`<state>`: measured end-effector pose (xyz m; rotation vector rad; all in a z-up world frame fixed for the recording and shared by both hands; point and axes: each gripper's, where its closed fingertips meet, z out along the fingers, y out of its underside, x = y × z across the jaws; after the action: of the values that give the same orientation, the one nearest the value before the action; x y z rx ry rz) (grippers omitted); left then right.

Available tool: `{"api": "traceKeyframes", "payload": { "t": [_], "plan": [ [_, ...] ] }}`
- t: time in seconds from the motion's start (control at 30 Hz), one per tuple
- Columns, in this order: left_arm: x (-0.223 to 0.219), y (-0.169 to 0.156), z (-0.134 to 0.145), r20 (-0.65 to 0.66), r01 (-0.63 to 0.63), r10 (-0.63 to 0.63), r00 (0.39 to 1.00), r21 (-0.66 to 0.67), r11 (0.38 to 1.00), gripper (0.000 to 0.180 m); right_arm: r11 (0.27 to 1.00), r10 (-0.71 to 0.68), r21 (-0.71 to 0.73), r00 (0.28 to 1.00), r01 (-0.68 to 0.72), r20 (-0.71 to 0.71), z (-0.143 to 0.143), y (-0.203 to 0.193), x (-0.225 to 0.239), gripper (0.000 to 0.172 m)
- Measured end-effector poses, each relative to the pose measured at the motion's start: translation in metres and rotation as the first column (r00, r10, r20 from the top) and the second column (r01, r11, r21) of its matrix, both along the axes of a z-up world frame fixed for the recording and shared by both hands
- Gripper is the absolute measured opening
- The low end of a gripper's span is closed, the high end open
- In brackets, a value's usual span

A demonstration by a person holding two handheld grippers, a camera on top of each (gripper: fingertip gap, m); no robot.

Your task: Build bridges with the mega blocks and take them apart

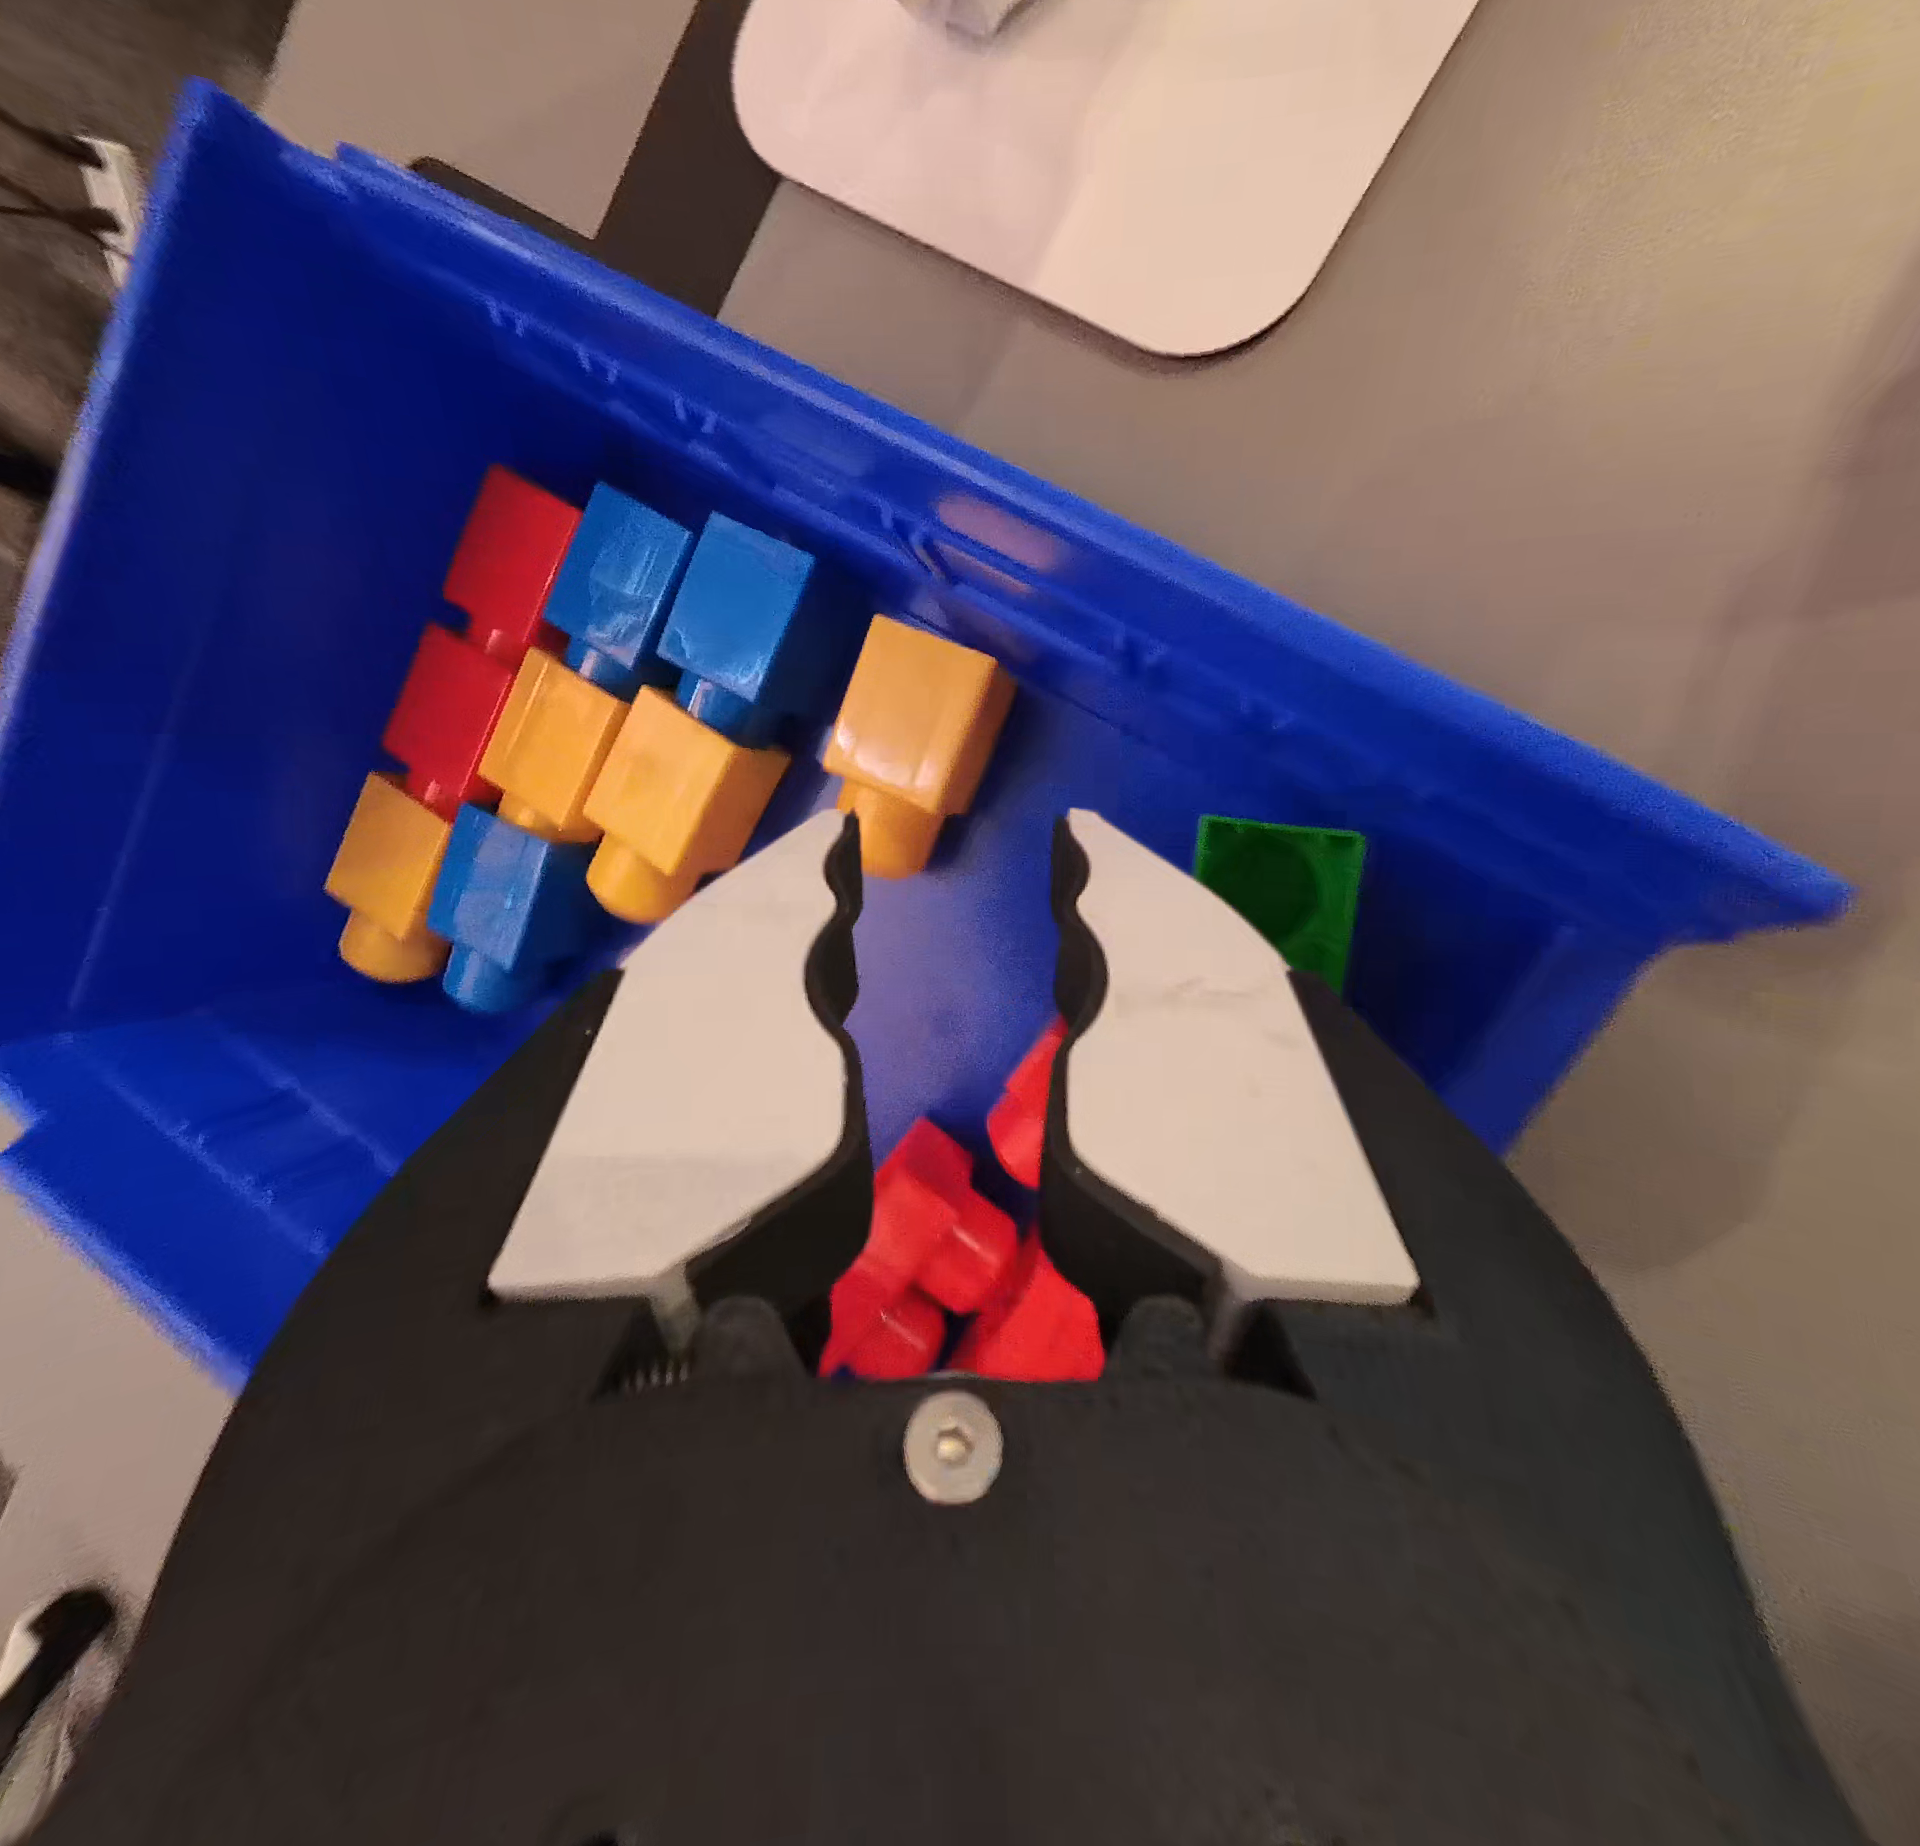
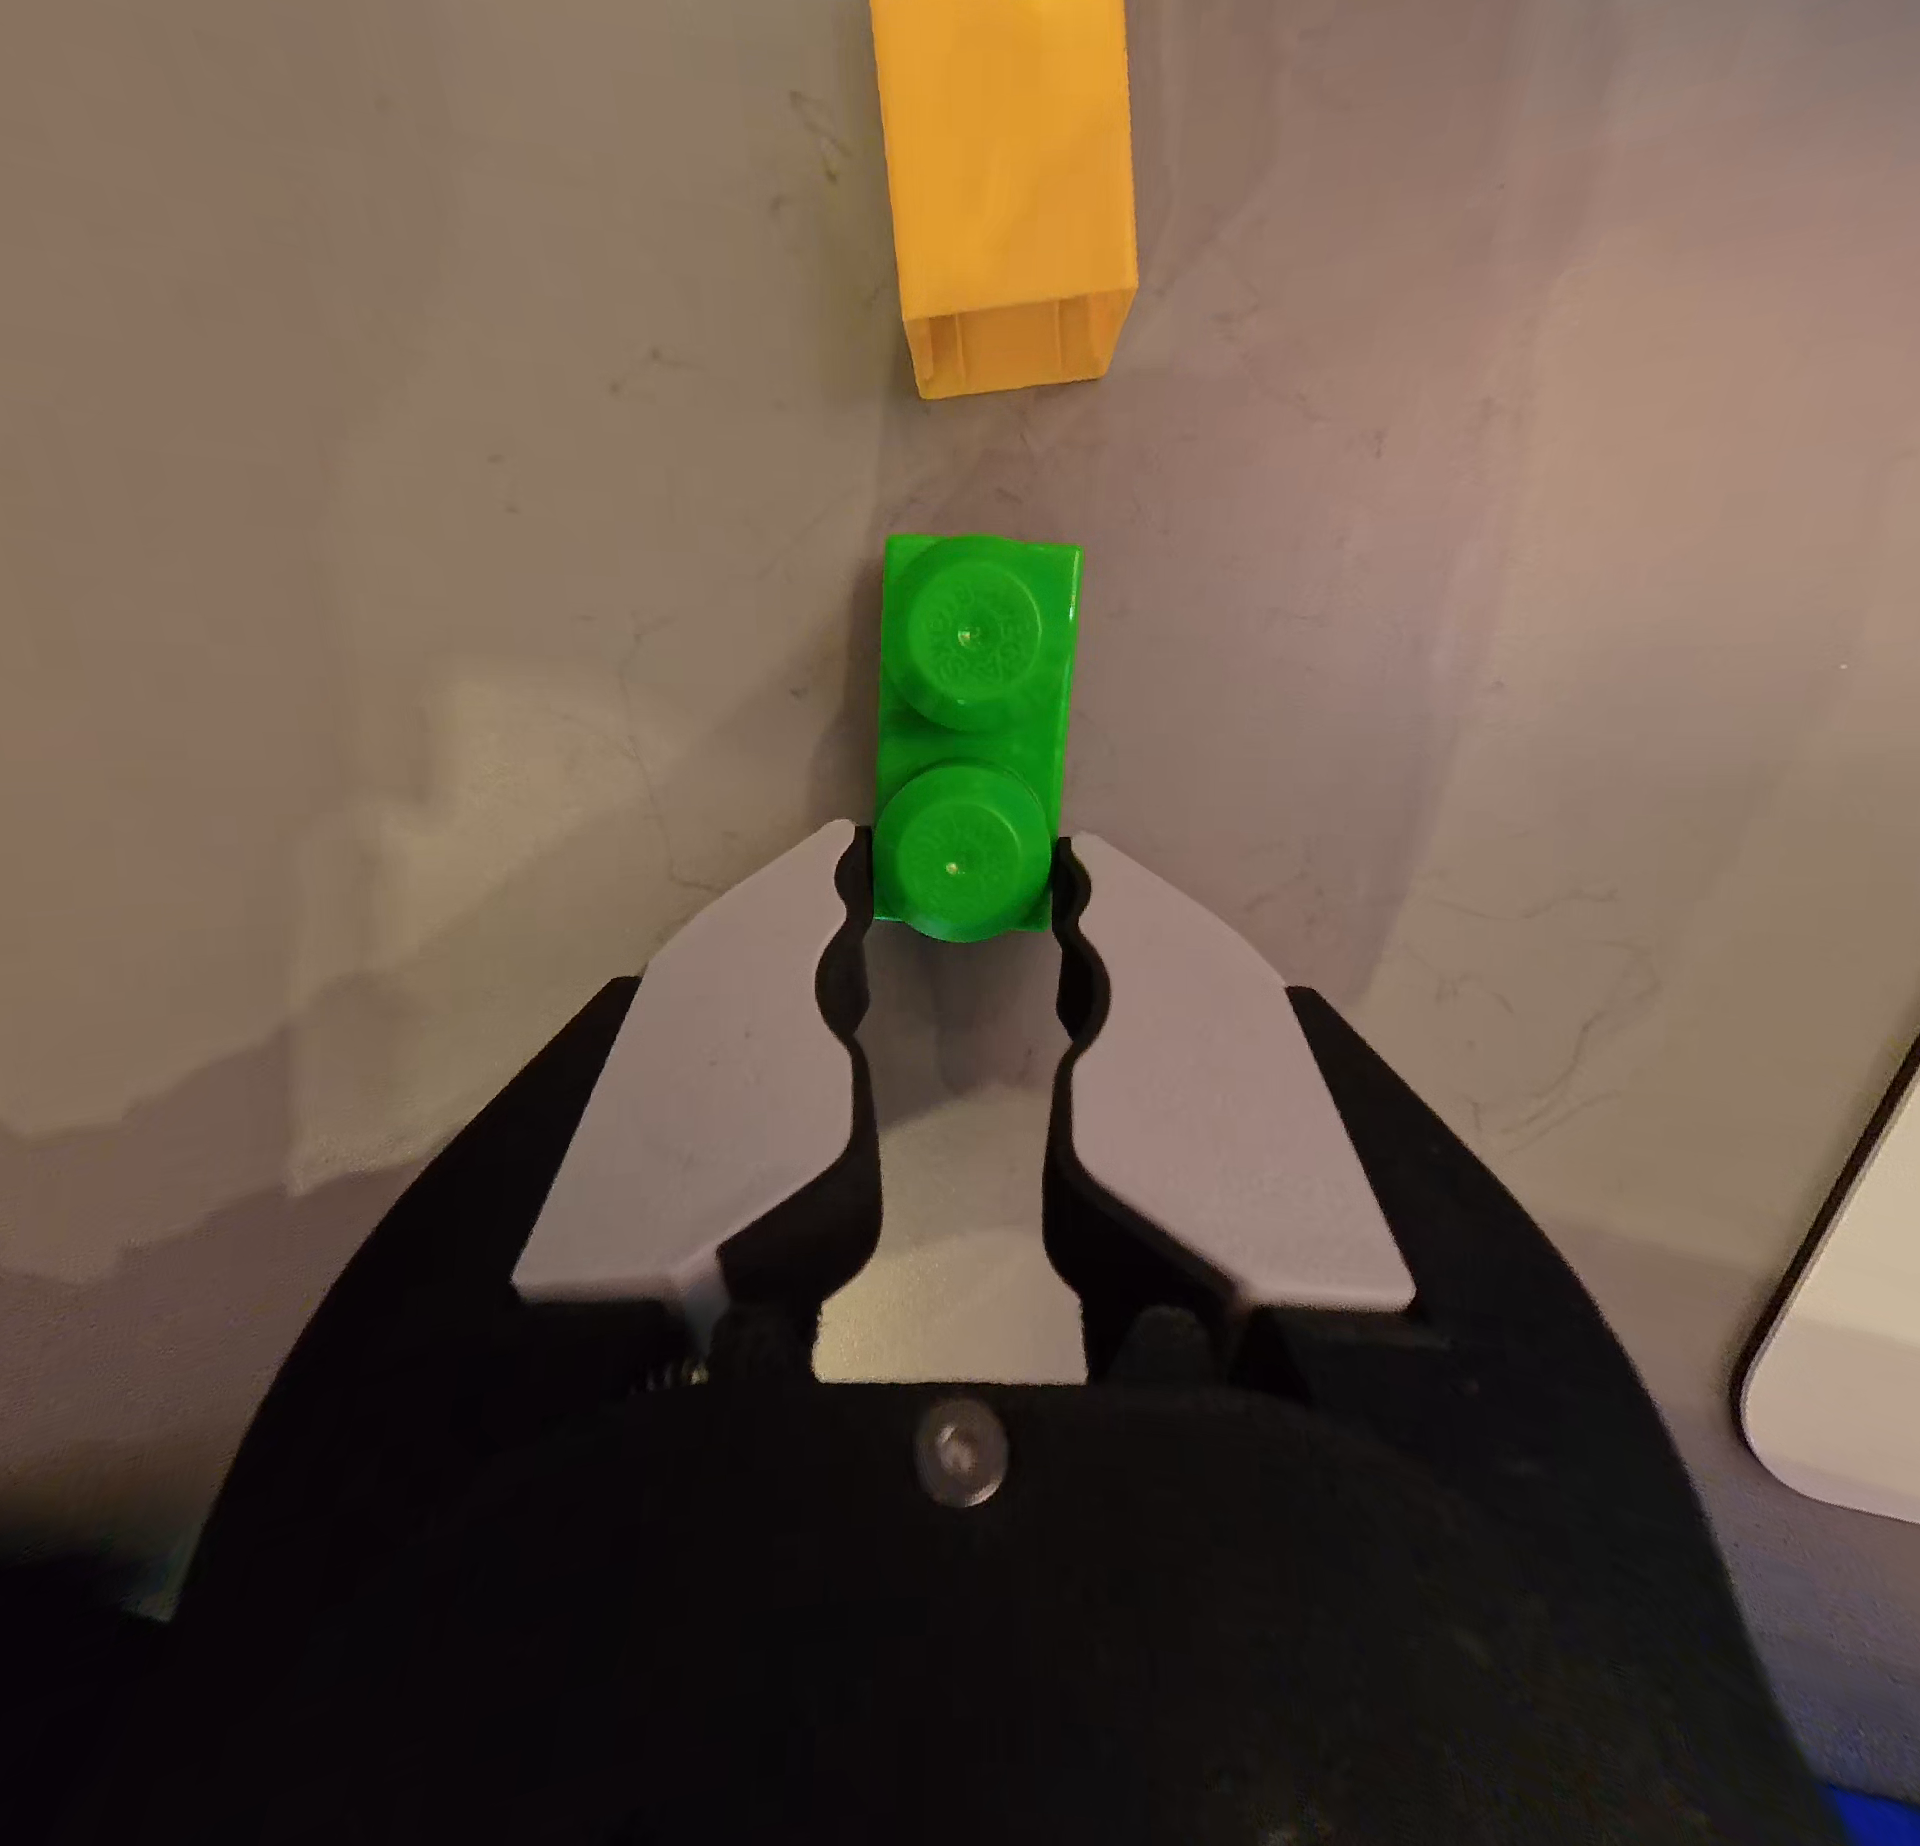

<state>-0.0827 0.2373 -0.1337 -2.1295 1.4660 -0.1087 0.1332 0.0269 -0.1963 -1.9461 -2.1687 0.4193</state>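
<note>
Right now my right gripper (image 2: 958,866) has its jaws clamped on the near end of the green block (image 2: 977,747), so the far end could swing or slip as I carry it to the yellow block (image 2: 1008,175) lying farther along the table (image 2: 416,549). My left gripper (image 1: 956,851) hangs released over the blue bin (image 1: 312,446), which holds red, blue, yellow and green blocks; its tip sits just beside a yellow one (image 1: 914,716) and could knock it.

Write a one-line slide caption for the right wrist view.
Right gripper clamps a green two-stud block above the grey table, a yellow block lying just ahead.
</note>
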Motion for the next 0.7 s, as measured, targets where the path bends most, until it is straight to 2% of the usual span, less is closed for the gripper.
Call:
{"api": "traceKeyframes", "payload": {
  "t": [0.07, 0.17, 0.23, 0.33, 0.53, 0.7],
  "plan": [
    [0.001, 0.011, -0.015, -0.029, 0.003, -0.004, 1.0, -0.035, 0.999, 0.034, 1.0, 0.0, -0.004, 1.0, 0.0, -0.004, 0.0, 0.0, 0.0, 0.033],
    [-0.015, 0.021, -0.044, -0.207, -0.022, 0.004, 0.978, -0.084, 0.996, 0.037, 1.0, 0.001, -0.01, 1.0, -0.001, -0.01, 0.0, 0.0, -0.001, 0.033],
    [-0.013, 0.021, -0.054, -0.206, -0.022, -0.004, 0.979, -0.125, 0.992, 0.04, 1.0, 0.002, -0.014, 1.0, -0.002, -0.015, 0.0, -0.001, -0.001, 0.033],
    [-0.016, 0.026, -0.065, -0.24, -0.027, -0.008, 0.971, -0.142, 0.989, 0.028, 1.0, 0.004, -0.019, 1.0, -0.004, -0.019, -0.001, -0.001, -0.002, 0.033],
    [-0.014, 0.028, -0.064, -0.176, -0.024, 0.002, 0.984, -0.119, 0.993, 0.028, 1.0, 0.006, -0.019, 1.0, -0.007, -0.021, -0.001, -0.001, -0.002, 0.033],
    [-0.025, 0.023, -0.047, -0.169, -0.058, 0.048, 0.984, -0.057, 0.997, 0.028, 1.0, 0.007, -0.013, 1.0, -0.007, -0.014, -0.003, -0.001, -0.002, 0.034]
  ]
}}
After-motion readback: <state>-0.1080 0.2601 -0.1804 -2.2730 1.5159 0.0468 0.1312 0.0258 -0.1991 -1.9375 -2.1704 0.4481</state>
